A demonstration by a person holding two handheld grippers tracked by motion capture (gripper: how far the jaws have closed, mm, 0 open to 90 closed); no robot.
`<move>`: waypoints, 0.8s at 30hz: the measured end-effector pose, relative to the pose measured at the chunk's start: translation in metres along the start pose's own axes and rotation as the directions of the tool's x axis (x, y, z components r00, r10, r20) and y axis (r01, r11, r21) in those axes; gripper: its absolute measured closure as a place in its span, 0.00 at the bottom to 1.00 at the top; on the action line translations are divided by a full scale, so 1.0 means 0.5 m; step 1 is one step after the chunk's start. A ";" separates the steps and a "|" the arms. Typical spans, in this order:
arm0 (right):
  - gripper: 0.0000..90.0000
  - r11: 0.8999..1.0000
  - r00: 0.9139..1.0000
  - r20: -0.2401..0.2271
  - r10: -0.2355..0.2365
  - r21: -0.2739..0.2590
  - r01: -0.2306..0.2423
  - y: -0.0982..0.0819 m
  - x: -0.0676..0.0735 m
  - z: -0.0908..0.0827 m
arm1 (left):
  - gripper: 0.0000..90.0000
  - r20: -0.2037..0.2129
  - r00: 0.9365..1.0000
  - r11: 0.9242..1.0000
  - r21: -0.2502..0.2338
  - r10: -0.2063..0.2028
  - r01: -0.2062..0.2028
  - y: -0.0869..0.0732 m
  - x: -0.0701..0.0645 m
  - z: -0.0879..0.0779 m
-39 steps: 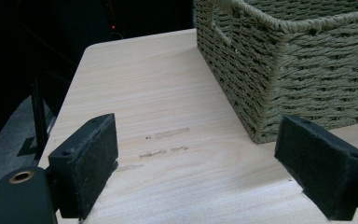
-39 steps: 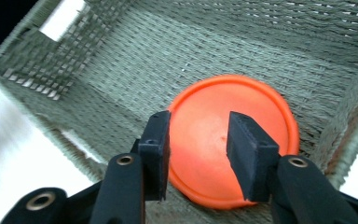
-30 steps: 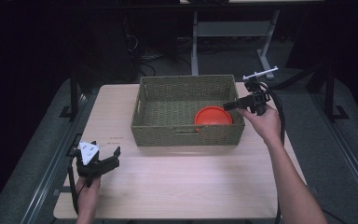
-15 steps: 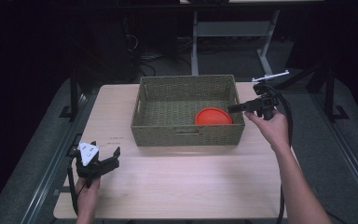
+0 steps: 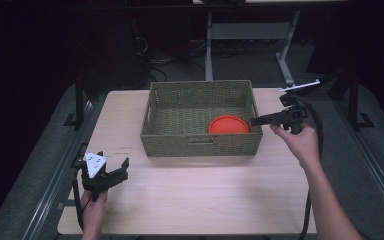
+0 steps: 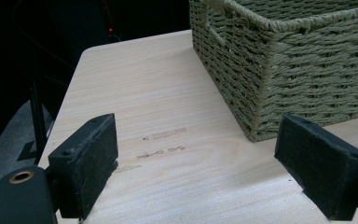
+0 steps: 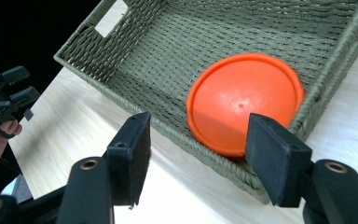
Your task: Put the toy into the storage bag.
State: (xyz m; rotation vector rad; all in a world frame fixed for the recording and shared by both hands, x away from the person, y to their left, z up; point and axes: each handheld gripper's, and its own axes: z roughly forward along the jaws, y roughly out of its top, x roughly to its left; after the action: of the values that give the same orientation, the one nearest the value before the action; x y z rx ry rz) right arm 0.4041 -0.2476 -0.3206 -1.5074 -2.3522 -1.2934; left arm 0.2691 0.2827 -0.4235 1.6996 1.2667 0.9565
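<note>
Item: orange disc [image 5: 229, 125], round and shallow, like a small plate or lid. Location: inside the woven basket [image 5: 198, 90], in its near right corner, lying against the near and right walls. In the right gripper view the disc [image 7: 244, 102] sits tilted slightly against the basket wall [image 7: 98, 56].

Item: right gripper [image 5: 260, 120]. Location: just outside the basket's right wall, jaw tips pointing left at the rim. Jaws spread, holding nothing; the disc shows between them farther off, not touched.

Item: left gripper [image 5: 115, 175]. Location: near left part of the table [image 5: 190, 200], well apart from the basket. Jaws spread wide and empty over bare wood [image 6: 168, 135], basket corner [image 6: 261, 93] ahead of them.

Status, as judged: the placing appears done, since the disc rests in the basket and is free of both grippers. Remaining: little beyond clearing the right gripper from the rim; no other loose object lies on the table to be stowed.
</note>
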 end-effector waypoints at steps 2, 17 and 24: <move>0.44 1.000 1.000 0.003 0.000 0.000 0.000 -0.005 -0.001 -0.004 | 0.14 0.000 1.000 1.000 -0.001 -0.004 0.004 0.000 0.000 0.000; 0.40 1.000 1.000 -0.002 -0.008 -0.016 0.008 -0.048 -0.001 -0.045 | 0.14 -0.002 1.000 1.000 0.001 -0.003 0.003 0.000 0.000 0.001; 0.38 0.999 1.000 -0.011 0.000 -0.033 0.000 -0.071 -0.010 -0.058 | 0.14 -0.001 1.000 1.000 0.001 0.004 -0.004 0.000 -0.002 0.000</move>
State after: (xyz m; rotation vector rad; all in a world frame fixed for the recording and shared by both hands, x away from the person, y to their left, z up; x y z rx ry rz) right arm 0.3686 -0.2765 -0.3259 -1.5055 -2.3361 -1.3432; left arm 0.2691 0.2819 -0.4237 1.7030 1.2647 0.9593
